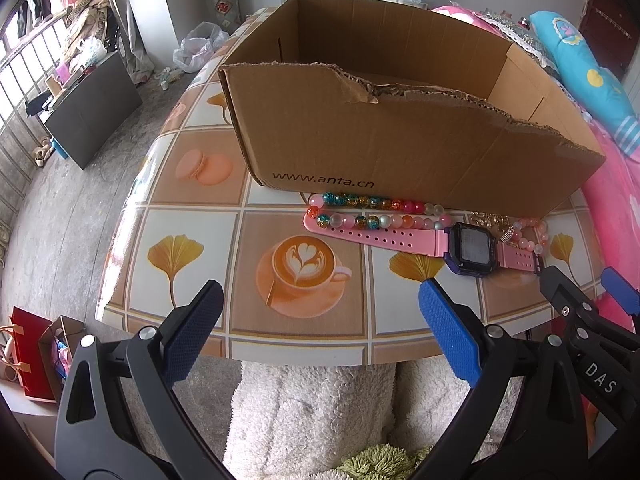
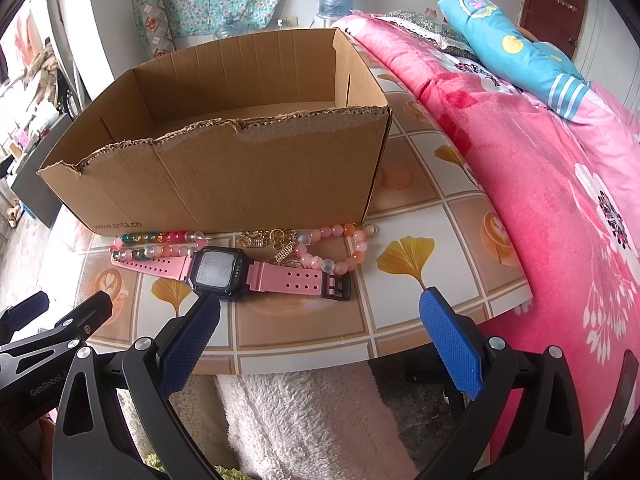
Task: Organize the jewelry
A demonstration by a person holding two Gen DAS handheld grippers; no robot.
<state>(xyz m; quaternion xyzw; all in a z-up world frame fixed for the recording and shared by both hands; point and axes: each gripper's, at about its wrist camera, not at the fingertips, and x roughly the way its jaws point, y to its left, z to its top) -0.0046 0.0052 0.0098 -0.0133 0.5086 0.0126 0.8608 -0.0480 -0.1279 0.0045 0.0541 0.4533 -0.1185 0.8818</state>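
— What's around the jewelry?
— One torn box (image 2: 224, 168) fills mid-frame on the desk (image 2: 400, 320), bed (image 2: 540, 168) at right. Below it lie one watch (image 2: 224, 270), two bead strings (image 2: 160, 244) and a gold chain (image 2: 272, 240).
— Tools?
— Left tool (image 1: 320, 332) and right tool (image 2: 320, 336) both spread, empty, at the bottom edge.

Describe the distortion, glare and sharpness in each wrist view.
Left wrist view: strong fisheye bending of the table edge, dark corner vignetting, cardboard box sharp. Right wrist view: same barrel warp, watch face washed pale by glare, beads crisp, daylight soft with faint shadows.
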